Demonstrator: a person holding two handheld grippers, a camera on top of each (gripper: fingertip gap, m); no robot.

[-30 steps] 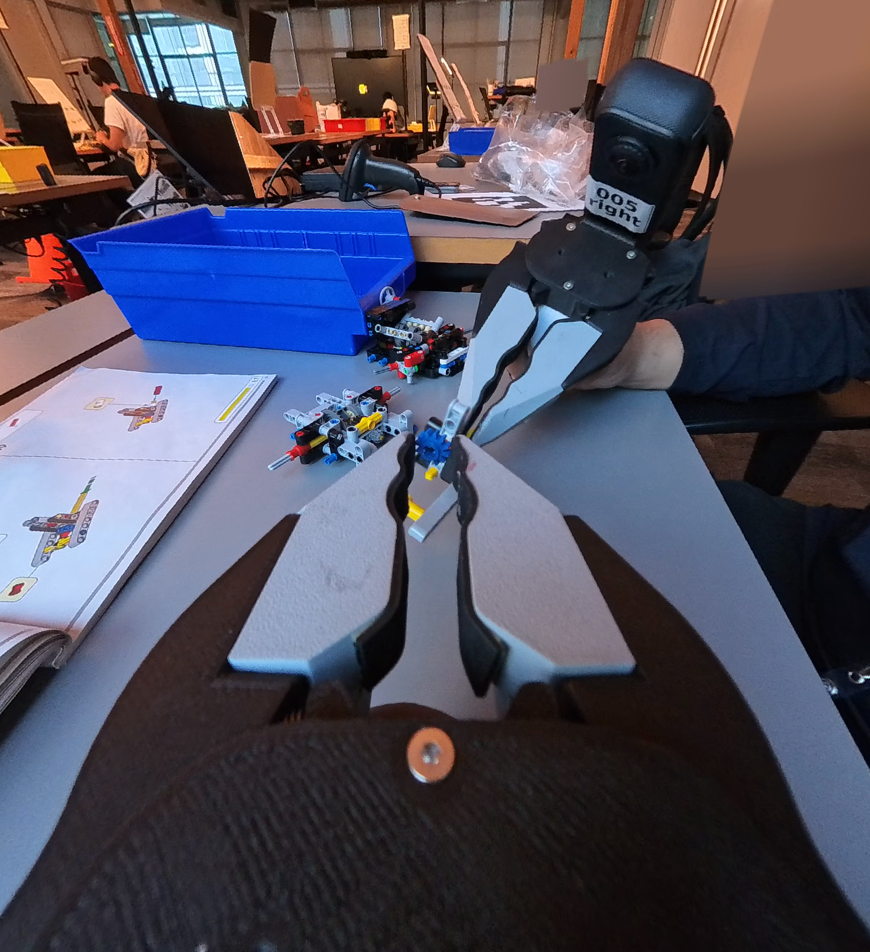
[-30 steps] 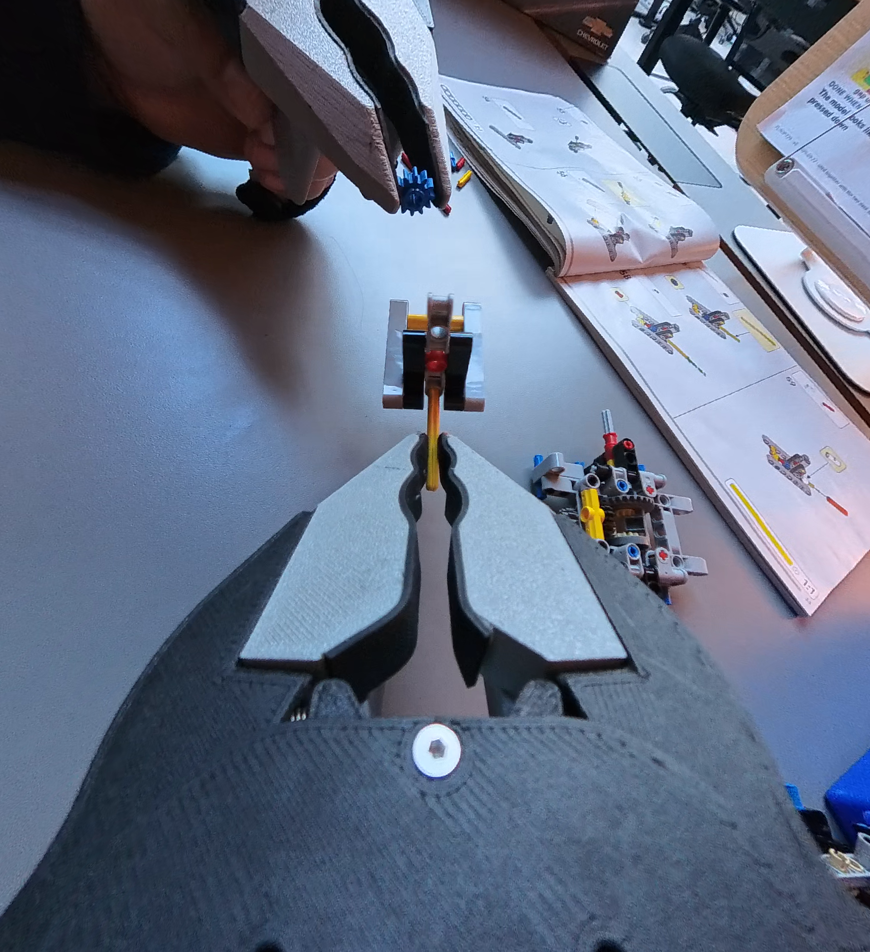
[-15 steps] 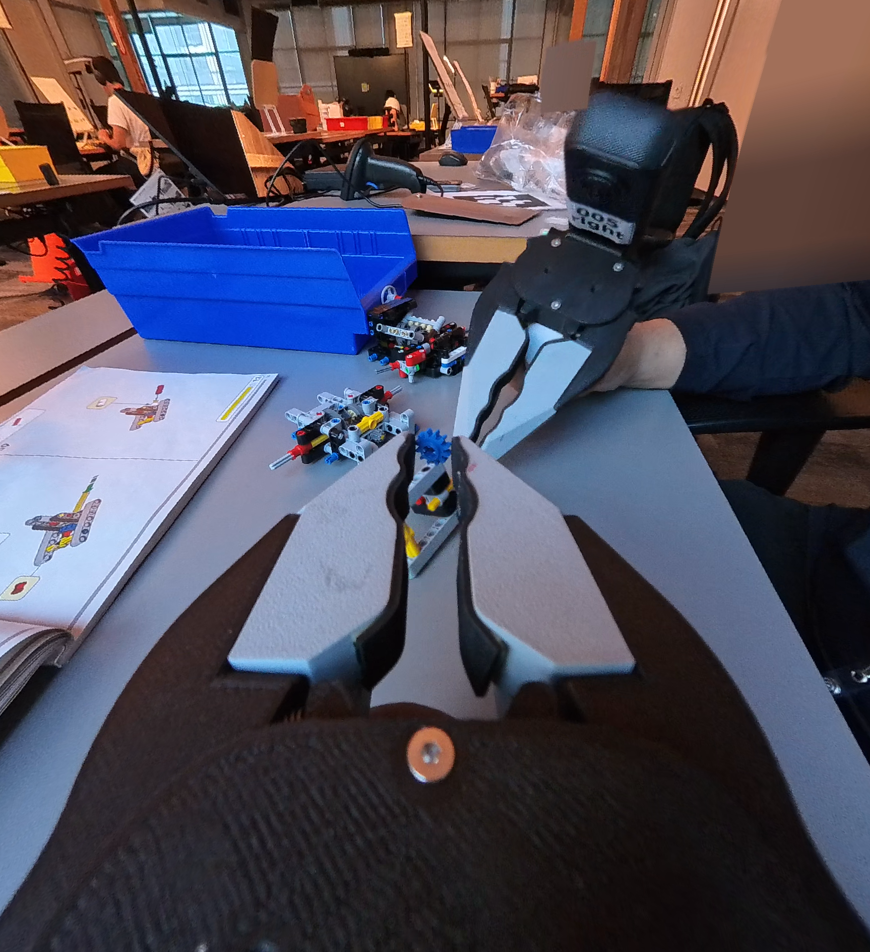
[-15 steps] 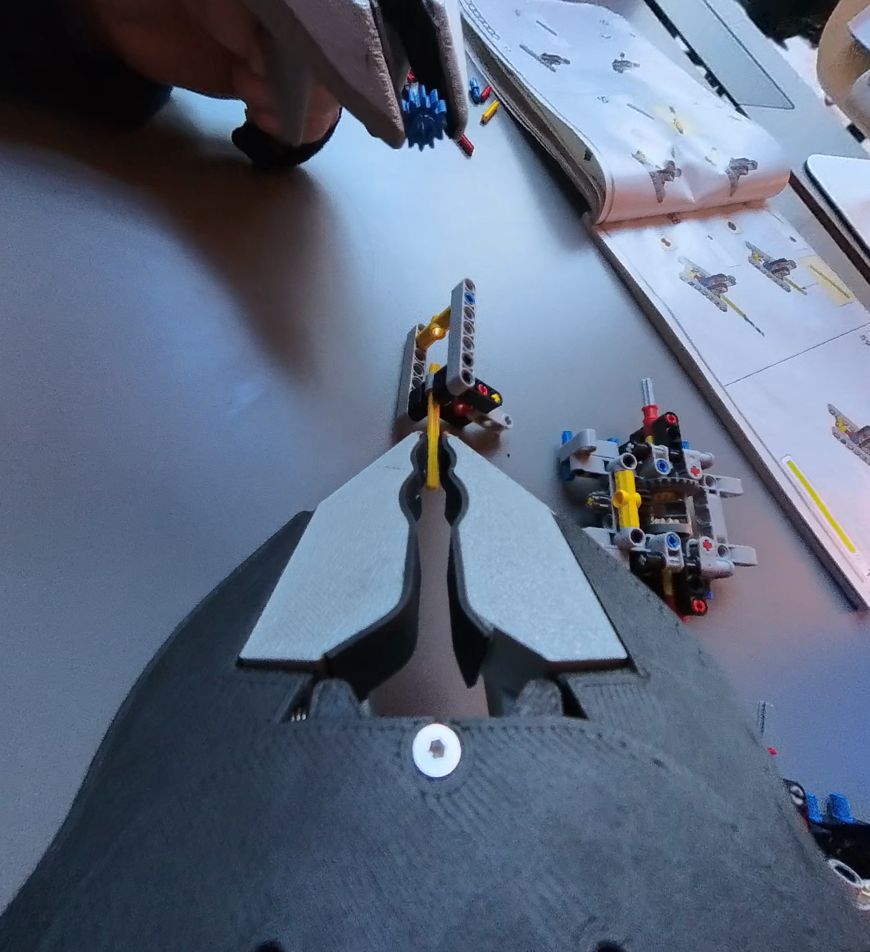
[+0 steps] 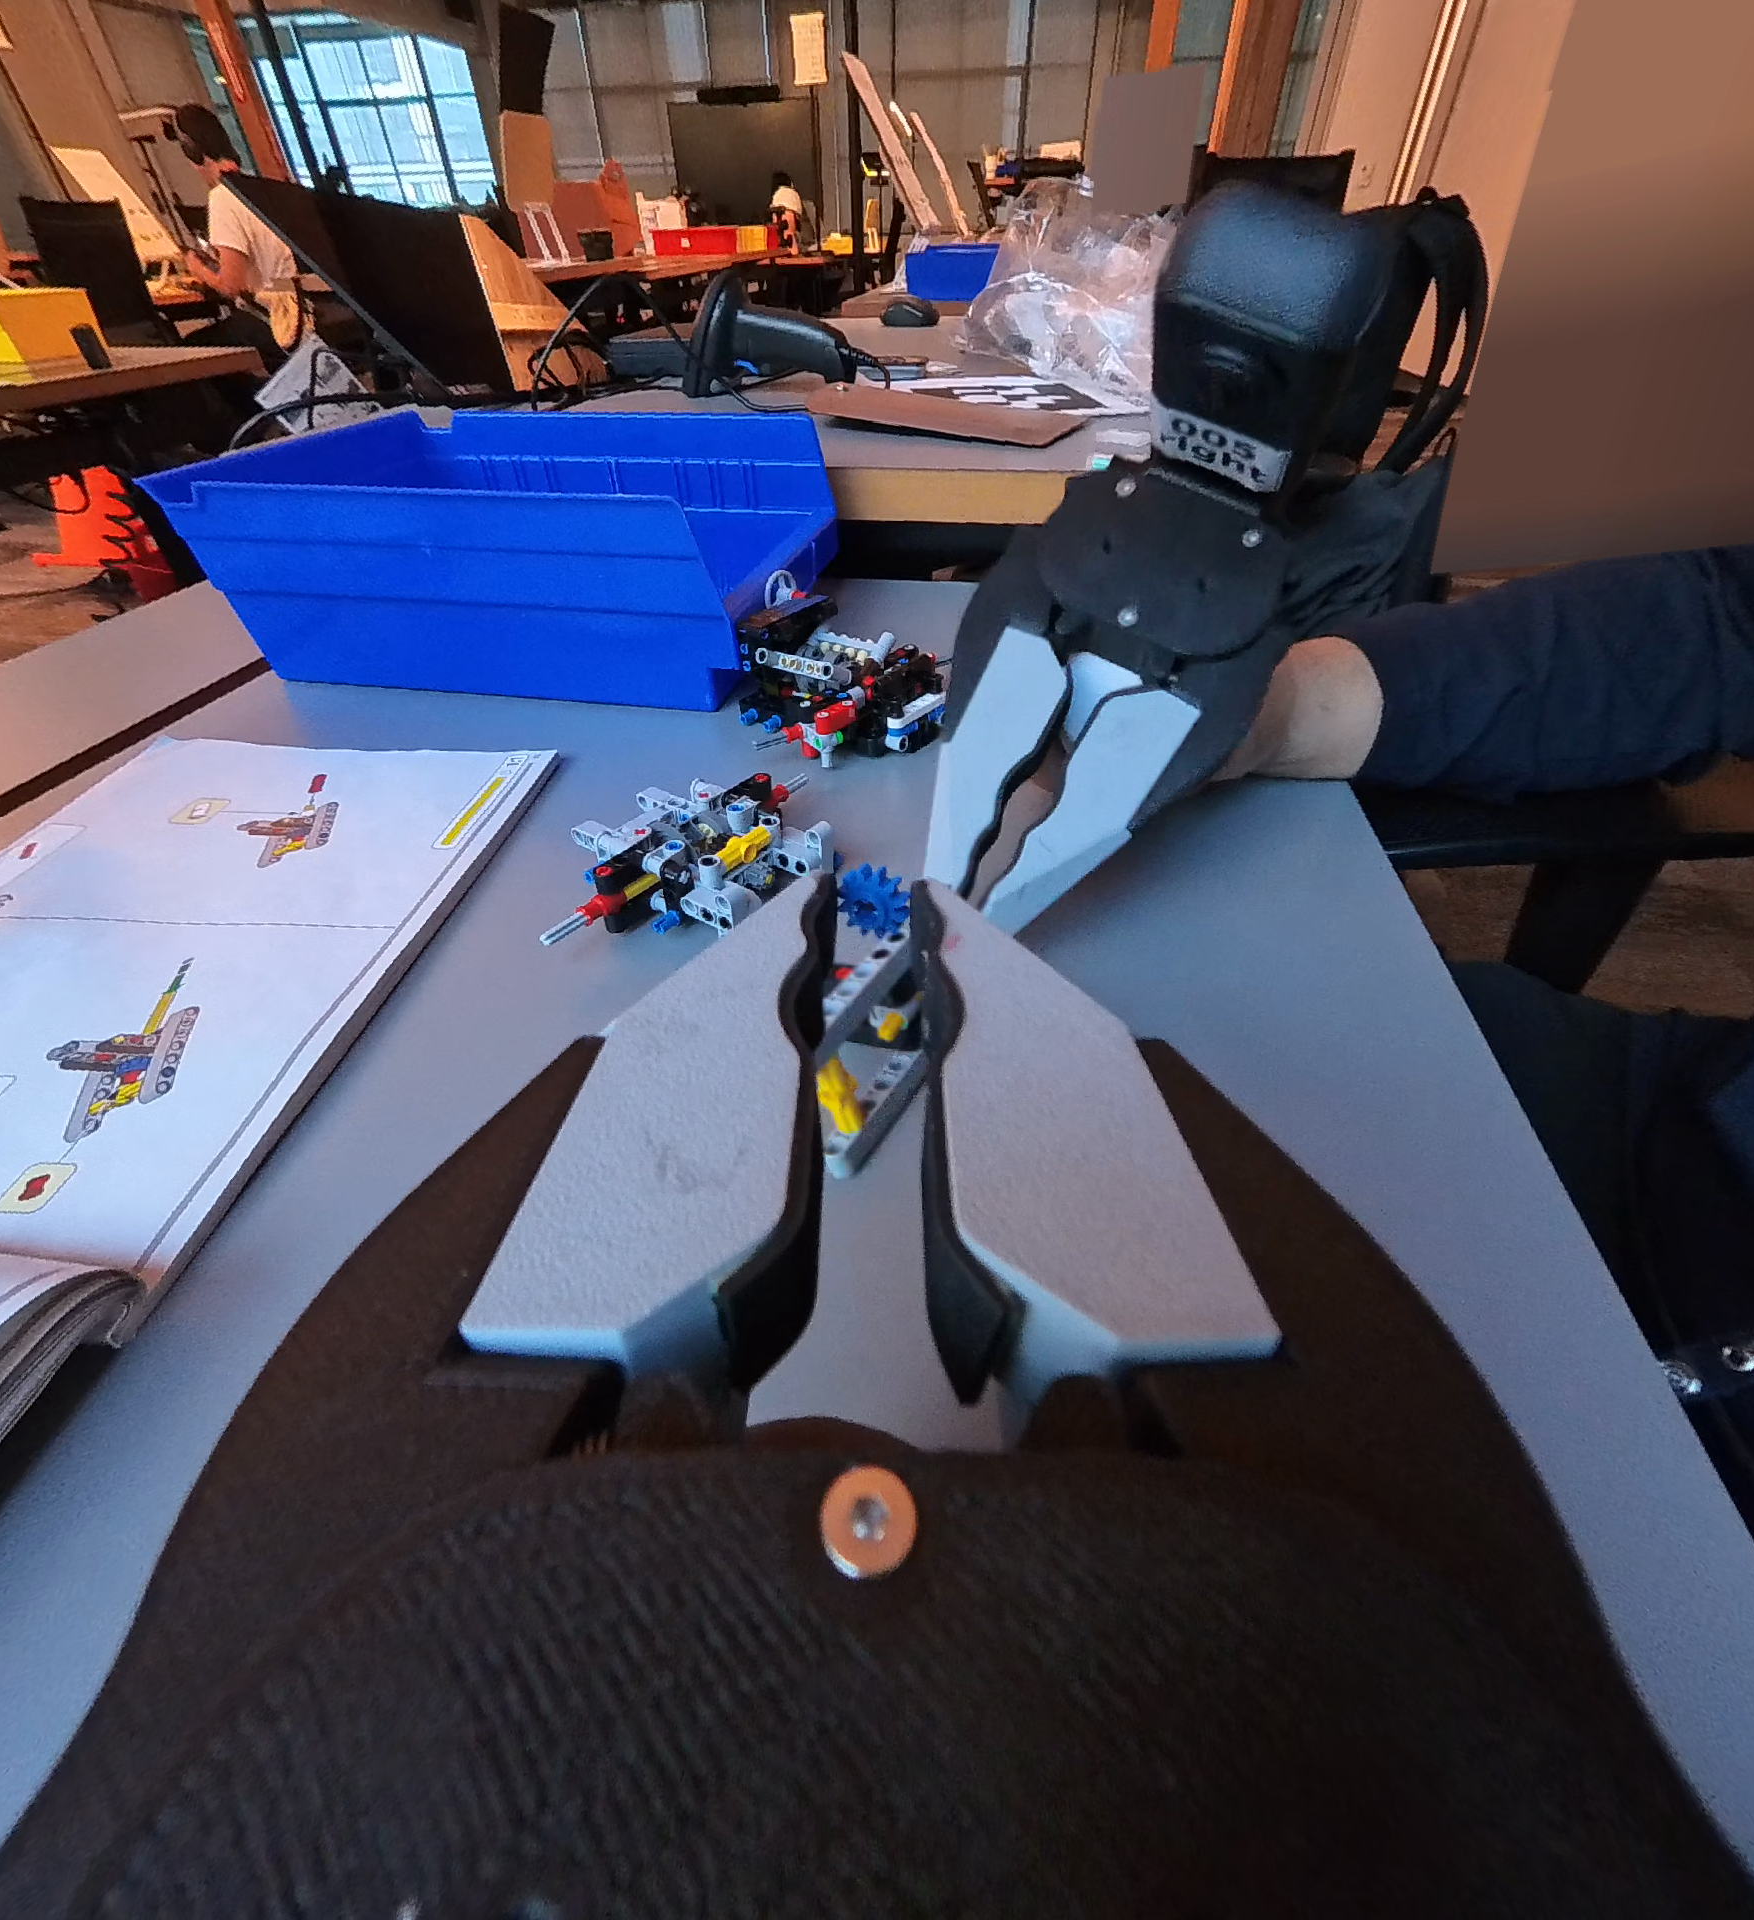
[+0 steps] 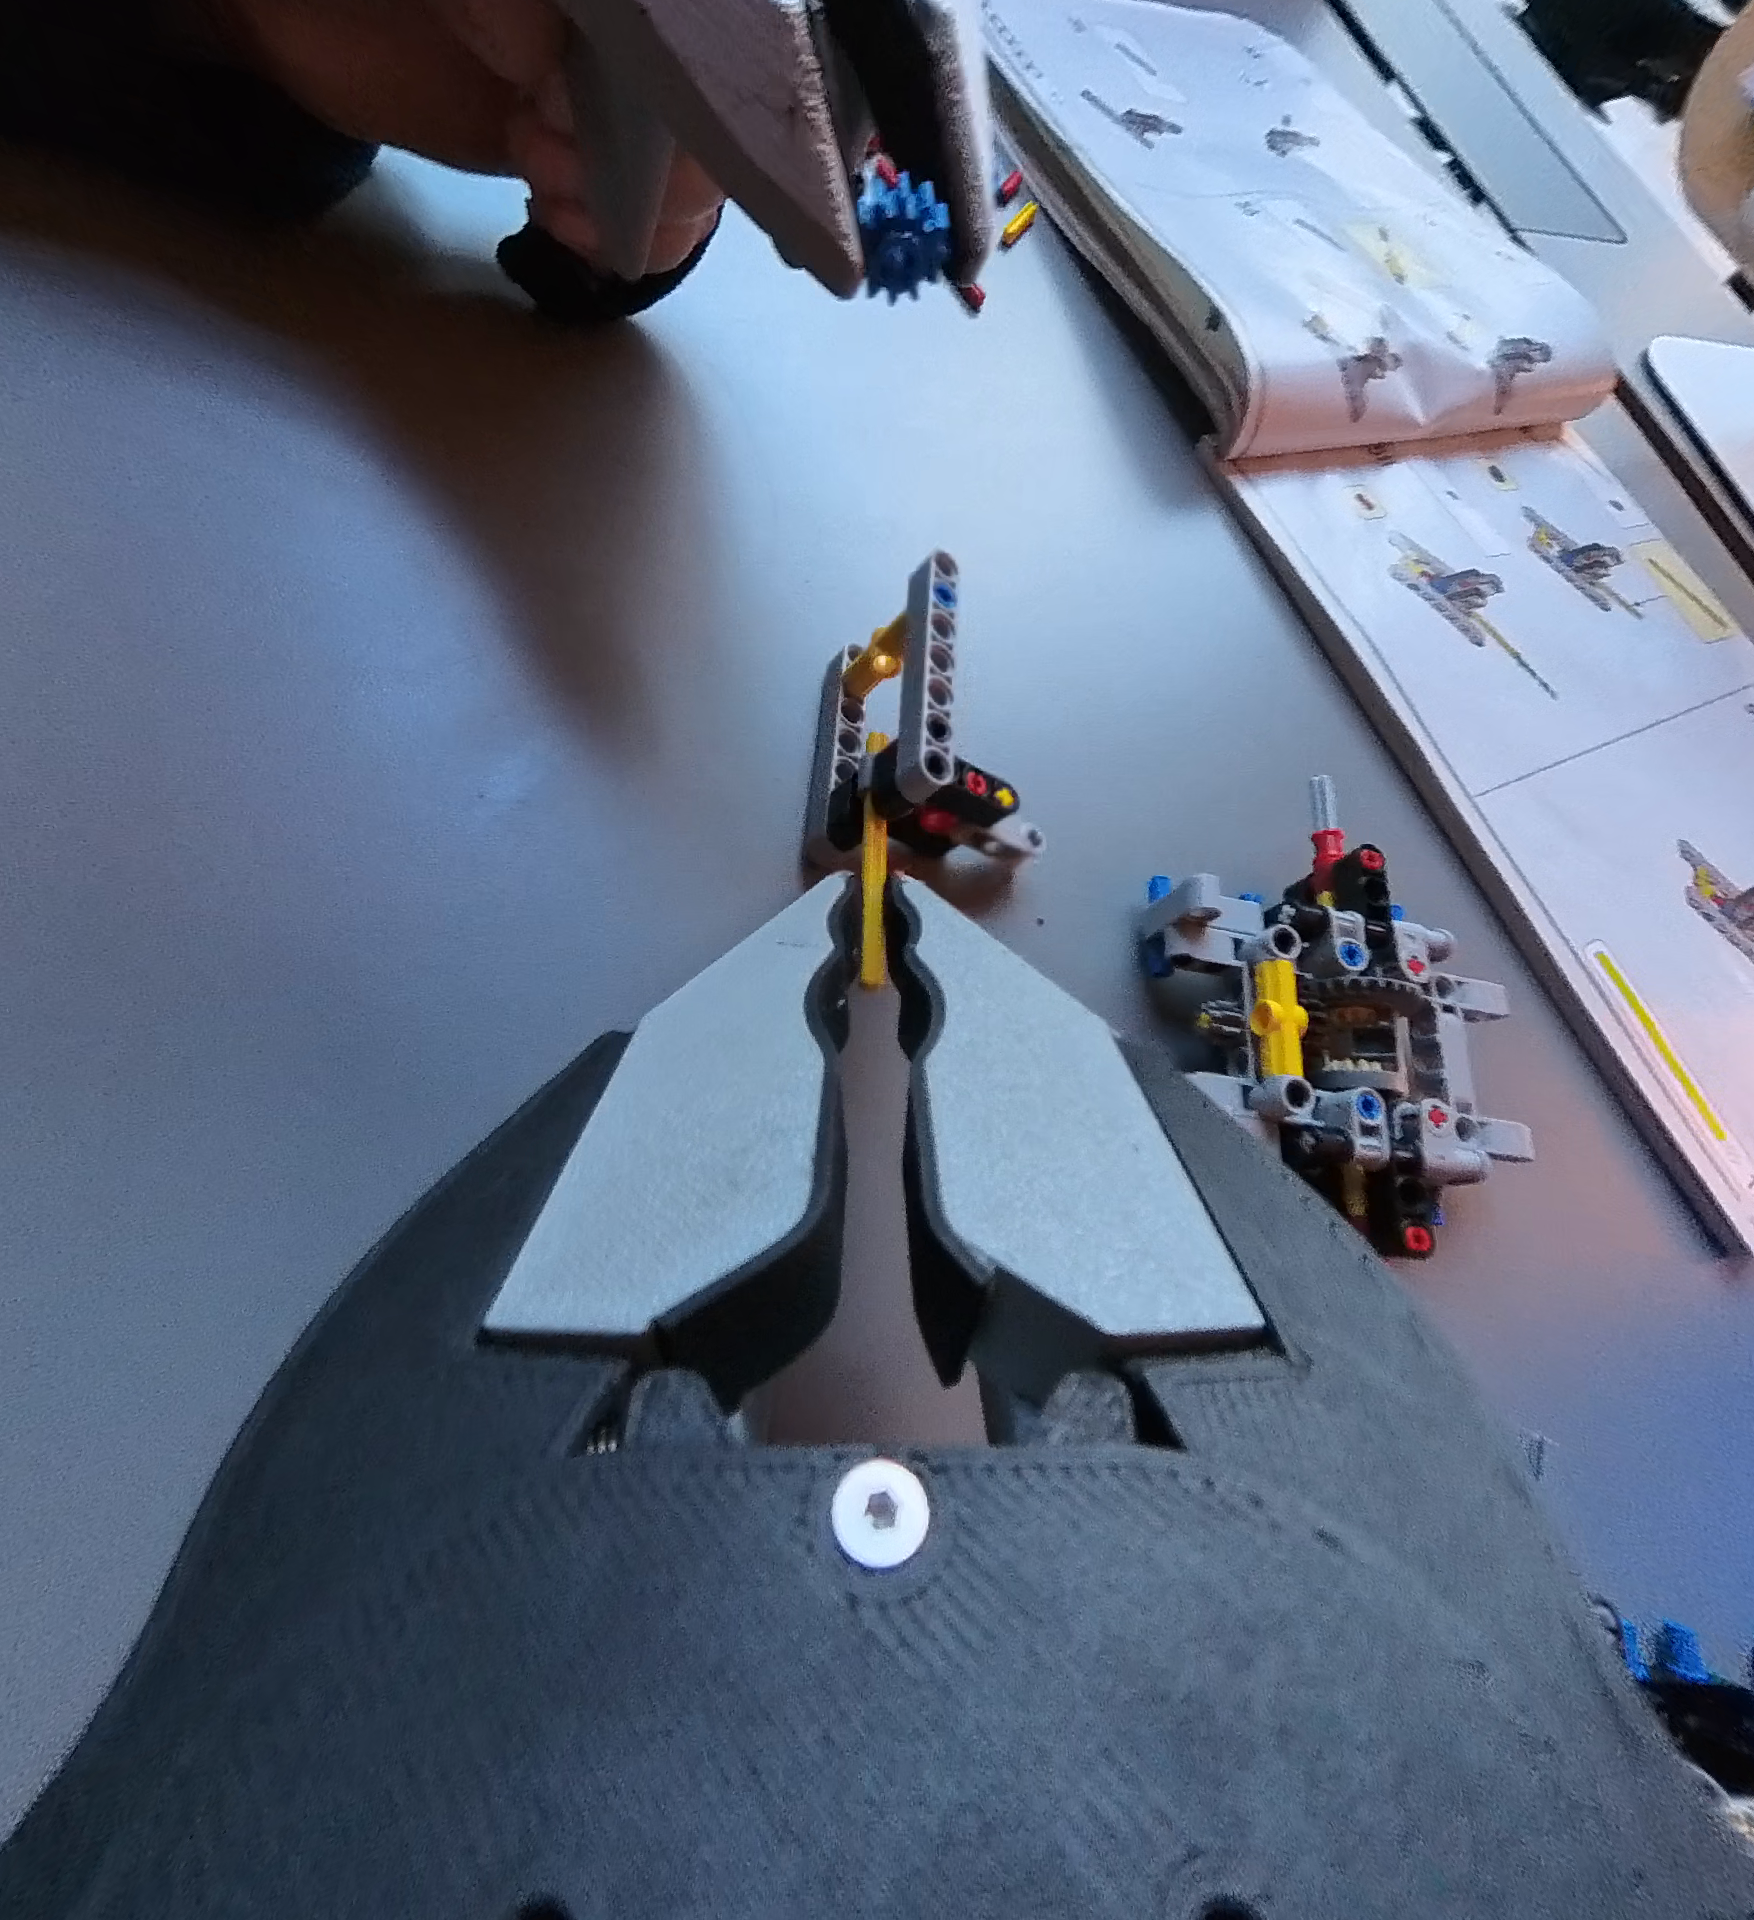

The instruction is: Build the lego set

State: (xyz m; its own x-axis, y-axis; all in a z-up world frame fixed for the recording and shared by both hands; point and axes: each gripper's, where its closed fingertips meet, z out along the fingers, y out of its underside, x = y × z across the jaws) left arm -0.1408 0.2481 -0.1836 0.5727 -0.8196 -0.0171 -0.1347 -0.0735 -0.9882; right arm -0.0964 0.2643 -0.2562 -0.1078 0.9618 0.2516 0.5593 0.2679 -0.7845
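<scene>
grey table (image 5: pixel 1268 987) holds two built toy chunks (image 5: pixel 696 857). left gripper (image 5: pixel 868 904) pinches a blue gear (image 5: pixel 870 902). right gripper (image 6: pixel 873 914) is squeezed on a yellow rod (image 6: pixel 873 914) of a small frame (image 6: pixel 914 727); gear and frame are apart.

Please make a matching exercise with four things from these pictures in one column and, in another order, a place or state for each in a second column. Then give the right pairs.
Things:
1. blue gear
2. yellow axle
3. blue bin
4. instruction booklet

Places or states:
A. lying open on the table
B. between the left gripper's fingertips
C. clamped in the right gripper
D. behind the small brick assemblies

Pairs: 1-B, 2-C, 3-D, 4-A
</scene>
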